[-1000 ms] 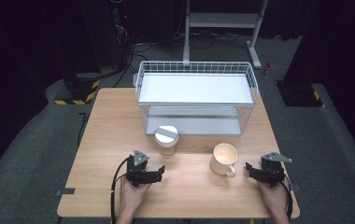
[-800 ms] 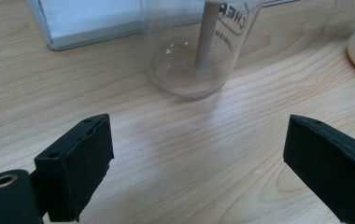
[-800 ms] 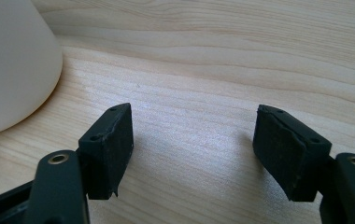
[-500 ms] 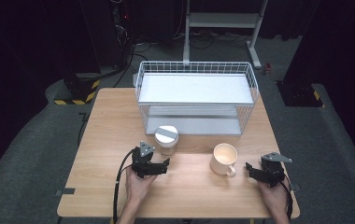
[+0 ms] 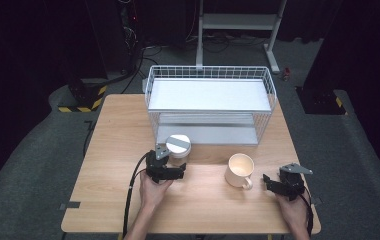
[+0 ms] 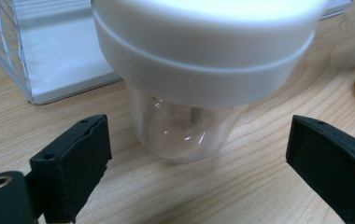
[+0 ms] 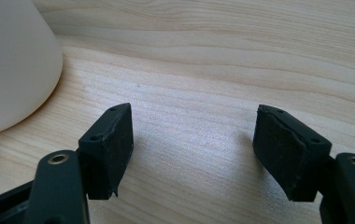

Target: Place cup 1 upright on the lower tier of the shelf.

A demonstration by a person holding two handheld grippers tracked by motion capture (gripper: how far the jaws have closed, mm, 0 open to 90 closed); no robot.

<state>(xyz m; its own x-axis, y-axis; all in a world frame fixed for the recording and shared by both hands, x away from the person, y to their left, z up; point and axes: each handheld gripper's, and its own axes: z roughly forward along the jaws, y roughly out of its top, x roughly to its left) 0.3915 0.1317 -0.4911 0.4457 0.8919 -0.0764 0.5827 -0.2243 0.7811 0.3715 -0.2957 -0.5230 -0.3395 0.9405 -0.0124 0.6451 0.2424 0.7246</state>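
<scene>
A clear jar with a white lid (image 5: 178, 145) stands on the wooden table (image 5: 118, 130), in front of the wire rack. My left gripper (image 5: 174, 163) sits just at its near side. In the left gripper view the jar (image 6: 185, 135) rises straight ahead of the left gripper (image 6: 199, 172). The jaws stand wide to either side of it without touching and have just been opening. A cream mug (image 5: 239, 170) stands right of centre. My right gripper (image 5: 270, 182) rests beside its handle. In the right gripper view the right gripper (image 7: 194, 154) is open over bare wood, with the mug (image 7: 12, 65) at the left.
A white wire rack (image 5: 209, 102) with two shelves takes up the back of the table. A cable (image 5: 130, 200) trails from the left gripper toward the front edge. Bare wood lies at the table's left side and along the front between the hands.
My left gripper has moved forward and to the right, up to the jar. The right gripper, the mug and the jar have stayed where they were.
</scene>
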